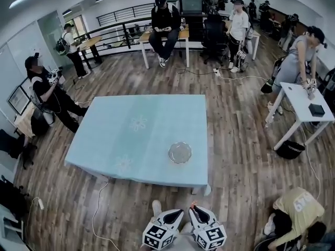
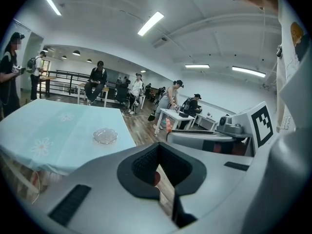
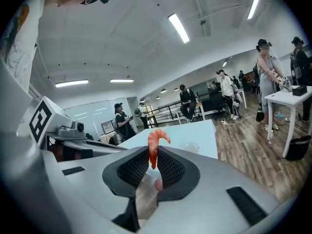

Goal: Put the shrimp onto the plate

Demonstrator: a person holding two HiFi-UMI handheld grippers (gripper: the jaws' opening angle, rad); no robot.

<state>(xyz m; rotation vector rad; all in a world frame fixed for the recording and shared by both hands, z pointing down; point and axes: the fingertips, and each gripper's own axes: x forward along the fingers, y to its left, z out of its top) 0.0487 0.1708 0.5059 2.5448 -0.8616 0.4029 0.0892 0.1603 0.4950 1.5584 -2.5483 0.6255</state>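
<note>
1. Covering the table (image 1: 99, 163) is a smooth pale-blue cloth (image 1: 131, 119) with faint white flower prints. The top is rectangular and the cloth hangs over its edges. A brown wood-plank floor (image 1: 235, 156) lies all around.
2. Next, the left gripper (image 1: 177, 213) has a glossy white plastic shell with a black-and-white marker cube (image 1: 157, 237) at its rear. It sits off the table's near edge, over the floor. In the left gripper view its dark ribbed pads (image 2: 142, 165) meet at the tips with nothing between them, so it is closed and empty.
3. The plate (image 1: 179, 152) is clear glass, round, with a scalloped rim. It lies flat on the cloth toward the near right corner, with nothing on it.
4. The right gripper (image 1: 194, 209) has the same white shell and cube and sits just beside the left one, also off the table.
   - In the right gripper view the jaws are clamped on the shrimp (image 3: 155, 139).
   - Its straight lower body is pinched between the mesh-textured black pads (image 3: 170, 168).
   - Its curled orange-pink end sticks up above them.
   - The shrimp is in the air, well apart from the plate.
5. At far right, a small white rectangular side table (image 1: 301, 94) carries a flat black box (image 1: 316, 109), and a person leans over it.
</note>
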